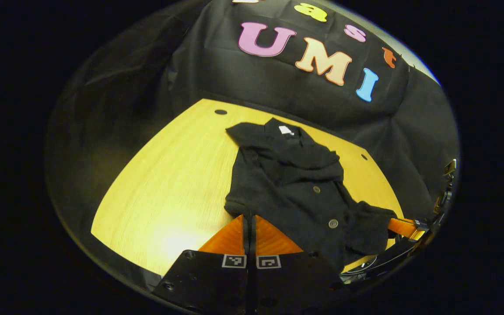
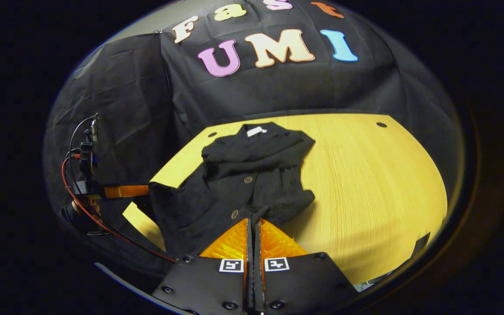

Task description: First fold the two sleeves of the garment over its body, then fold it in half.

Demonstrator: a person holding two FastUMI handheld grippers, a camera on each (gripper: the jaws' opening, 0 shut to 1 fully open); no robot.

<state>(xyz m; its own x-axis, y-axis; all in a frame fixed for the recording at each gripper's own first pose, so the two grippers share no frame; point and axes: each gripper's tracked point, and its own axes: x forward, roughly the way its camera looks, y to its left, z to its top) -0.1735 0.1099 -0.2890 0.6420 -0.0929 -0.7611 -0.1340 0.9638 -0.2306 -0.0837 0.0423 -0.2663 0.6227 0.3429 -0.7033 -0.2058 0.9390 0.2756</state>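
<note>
yellow wood table [image 1: 164,183] mid-frame, black cloth wall [image 1: 278,87] behind; black buttoned garment [image 1: 291,183] rumpled, sleeves folded in; left gripper [image 1: 249,218] and right gripper [image 2: 254,223] each pinching hem

Yellow wooden table [image 1: 169,183] — black cloth wall [image 1: 278,83] behind.

No readable text: the white neck label [image 1: 285,129] on the black garment [image 1: 295,183] is too small to read, and each gripper's square markers [image 2: 254,264] carry patterns, not words.

A plain black buttoned fabric garment [image 1: 295,183] (with a small white neck label [image 1: 285,129]) lies on a yellow wood-grain tabletop [image 1: 169,183].
</note>
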